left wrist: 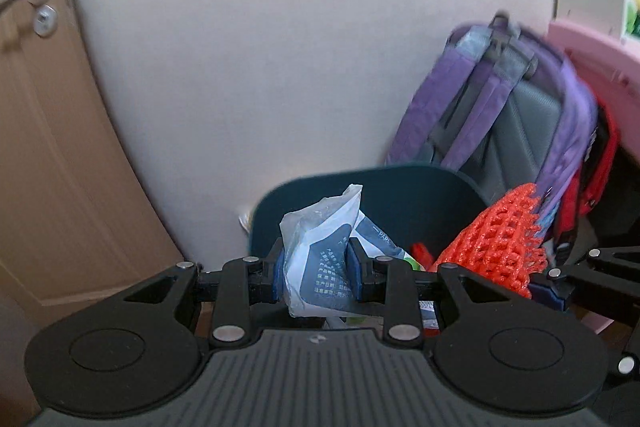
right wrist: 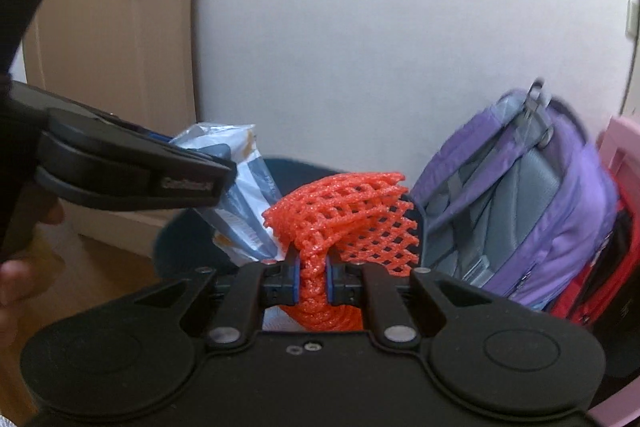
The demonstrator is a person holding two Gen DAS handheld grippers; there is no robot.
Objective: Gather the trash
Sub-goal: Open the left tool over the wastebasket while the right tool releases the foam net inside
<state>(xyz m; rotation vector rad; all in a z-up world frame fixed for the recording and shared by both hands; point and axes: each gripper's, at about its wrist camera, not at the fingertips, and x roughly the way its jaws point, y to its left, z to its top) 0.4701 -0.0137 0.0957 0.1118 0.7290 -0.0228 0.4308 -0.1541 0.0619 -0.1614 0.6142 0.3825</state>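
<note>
The left claw (left wrist: 316, 269) is clamped on a crumpled white-and-blue plastic wrapper (left wrist: 320, 247), held over the dark blue bin (left wrist: 400, 199) that stands by the white wall (left wrist: 280, 47). The right claw (right wrist: 313, 277) is pinched tight on an orange foam net (right wrist: 344, 211) (bunched between its blue pads), just beside the wrapper and also over the bin's mouth. A purple backpack (right wrist: 540, 195) leans against the wall next to the bin, near a wooden door (right wrist: 112, 39).

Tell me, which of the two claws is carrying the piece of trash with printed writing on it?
The left claw: it pinches a crumpled white and blue plastic wrapper with printed text. The right claw clamps an orange-red foam net sleeve, which has no writing.
</note>
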